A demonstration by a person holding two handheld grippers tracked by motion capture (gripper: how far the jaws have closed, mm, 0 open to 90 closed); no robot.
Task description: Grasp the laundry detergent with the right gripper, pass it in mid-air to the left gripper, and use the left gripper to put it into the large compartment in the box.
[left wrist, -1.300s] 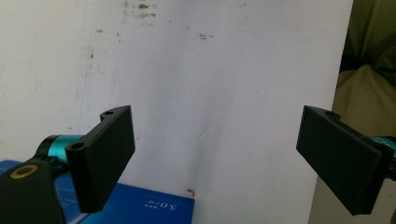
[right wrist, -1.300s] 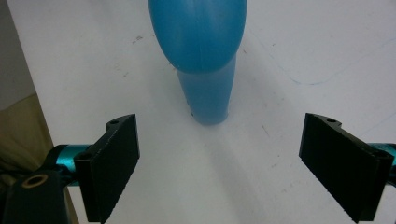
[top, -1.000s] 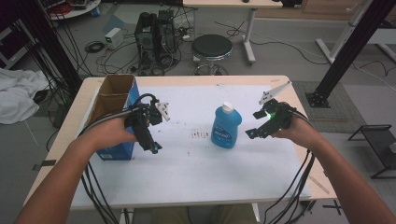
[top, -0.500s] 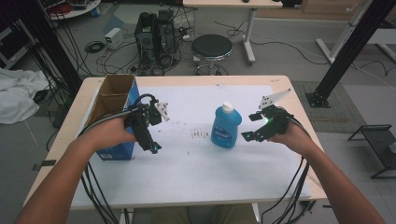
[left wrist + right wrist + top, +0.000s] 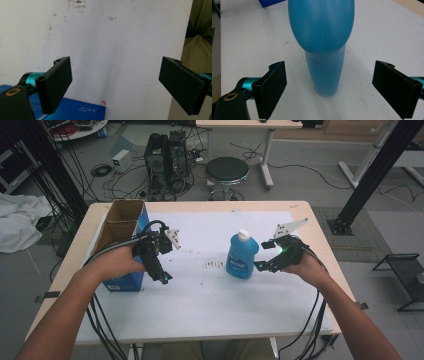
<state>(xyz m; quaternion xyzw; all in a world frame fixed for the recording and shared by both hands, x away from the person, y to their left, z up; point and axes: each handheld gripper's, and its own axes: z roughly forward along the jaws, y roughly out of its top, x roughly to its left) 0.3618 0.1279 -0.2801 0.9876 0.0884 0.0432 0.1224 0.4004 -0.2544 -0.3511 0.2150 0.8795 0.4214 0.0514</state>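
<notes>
Two forearms entering from six o'clock, left gripper point(image 5: 164, 276) at nine o'clock, jaws wide apart, right gripper point(image 5: 259, 265) at three o'clock, jaws spread, gripping nothing

Smooth blue plastic bottle point(image 5: 322, 37) between matt black fingers point(image 5: 273, 87); beneath, white paper-covered counter point(image 5: 210, 295), speckled, wood-edged.

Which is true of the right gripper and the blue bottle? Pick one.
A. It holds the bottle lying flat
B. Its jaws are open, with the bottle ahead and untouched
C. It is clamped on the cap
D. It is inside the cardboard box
B: in the right gripper view, the right gripper has both jaws standing wide apart, clear of the upright blue bottle.
</notes>
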